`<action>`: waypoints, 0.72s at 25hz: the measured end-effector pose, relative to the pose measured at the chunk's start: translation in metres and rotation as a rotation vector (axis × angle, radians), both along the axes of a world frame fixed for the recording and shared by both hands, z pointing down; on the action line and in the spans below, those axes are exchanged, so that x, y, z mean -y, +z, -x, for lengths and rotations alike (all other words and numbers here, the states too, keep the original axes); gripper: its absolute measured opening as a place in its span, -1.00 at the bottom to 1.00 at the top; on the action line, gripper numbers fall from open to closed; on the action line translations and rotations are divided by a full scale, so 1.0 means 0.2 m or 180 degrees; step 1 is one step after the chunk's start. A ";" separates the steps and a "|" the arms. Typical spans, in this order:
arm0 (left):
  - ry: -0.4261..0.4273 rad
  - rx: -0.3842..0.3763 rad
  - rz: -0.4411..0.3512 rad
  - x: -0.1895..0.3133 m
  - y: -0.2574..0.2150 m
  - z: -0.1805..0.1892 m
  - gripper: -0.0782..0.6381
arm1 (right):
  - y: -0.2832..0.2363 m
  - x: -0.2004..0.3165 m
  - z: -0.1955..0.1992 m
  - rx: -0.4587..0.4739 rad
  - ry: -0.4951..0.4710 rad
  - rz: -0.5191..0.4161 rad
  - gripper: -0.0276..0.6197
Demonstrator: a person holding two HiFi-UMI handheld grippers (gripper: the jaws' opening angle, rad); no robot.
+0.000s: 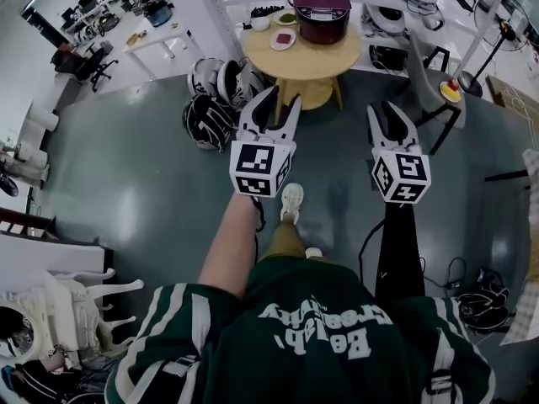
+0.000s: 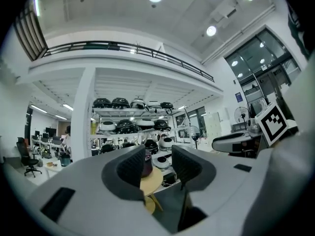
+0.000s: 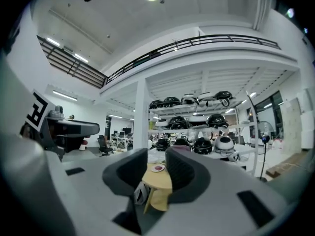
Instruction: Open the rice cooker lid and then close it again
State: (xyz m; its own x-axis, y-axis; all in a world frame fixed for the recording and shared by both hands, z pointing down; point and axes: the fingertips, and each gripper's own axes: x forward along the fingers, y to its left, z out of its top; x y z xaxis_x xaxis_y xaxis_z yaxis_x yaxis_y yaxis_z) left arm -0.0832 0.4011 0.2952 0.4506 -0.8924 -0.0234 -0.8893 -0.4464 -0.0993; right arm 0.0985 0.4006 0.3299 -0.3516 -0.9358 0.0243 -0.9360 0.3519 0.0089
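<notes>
The squat, dark maroon rice cooker (image 1: 321,11) is sitting on a round, pale yellow wooden table (image 1: 303,64). The white plastic left gripper (image 1: 284,99) and right gripper (image 1: 381,108) are each carrying black-and-white square markers. The person's dark green shirt (image 1: 312,343) is showing white stripes and lettering above the glossy grey floor (image 1: 143,167).

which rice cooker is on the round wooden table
The maroon rice cooker: it alone stands on the round table; the black and white others sit on the floor or shelves.
</notes>
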 end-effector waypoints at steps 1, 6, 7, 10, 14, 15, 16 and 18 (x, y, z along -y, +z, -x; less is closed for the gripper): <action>0.0011 -0.0001 0.0004 0.03 0.01 0.00 -0.33 | 0.01 0.03 0.01 -0.0009 0.0001 0.0012 -0.51; 0.0042 0.0089 0.0031 0.26 0.05 0.08 -0.27 | 0.02 0.25 0.08 -0.0023 0.0007 0.0012 -0.50; 0.0038 0.0090 0.0042 0.32 0.06 0.10 -0.27 | 0.03 0.31 0.10 -0.0034 0.0004 0.0011 -0.49; 0.0069 0.0074 0.0065 0.51 0.07 0.15 -0.27 | 0.03 0.49 0.15 -0.0095 0.0011 0.0031 -0.48; 0.0112 0.0076 0.0077 0.80 0.09 0.20 -0.27 | 0.04 0.76 0.20 -0.0150 0.0050 0.0069 -0.46; 0.0124 0.0066 0.0086 0.88 0.09 0.21 -0.27 | 0.05 0.83 0.21 -0.0149 0.0068 0.0085 -0.46; 0.0139 0.0062 0.0097 0.95 0.09 0.23 -0.27 | 0.05 0.90 0.22 -0.0149 0.0088 0.0101 -0.46; 0.0179 0.0058 0.0114 1.09 0.09 0.25 -0.27 | 0.05 1.03 0.25 -0.0155 0.0124 0.0117 -0.46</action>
State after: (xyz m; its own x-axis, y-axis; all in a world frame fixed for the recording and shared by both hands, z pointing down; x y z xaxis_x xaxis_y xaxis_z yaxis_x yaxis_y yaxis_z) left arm -0.1324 0.1828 0.3135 0.5000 -0.8658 0.0167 -0.8609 -0.4991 -0.0984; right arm 0.0492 0.1937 0.3396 -0.3126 -0.9469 0.0751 -0.9477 0.3162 0.0424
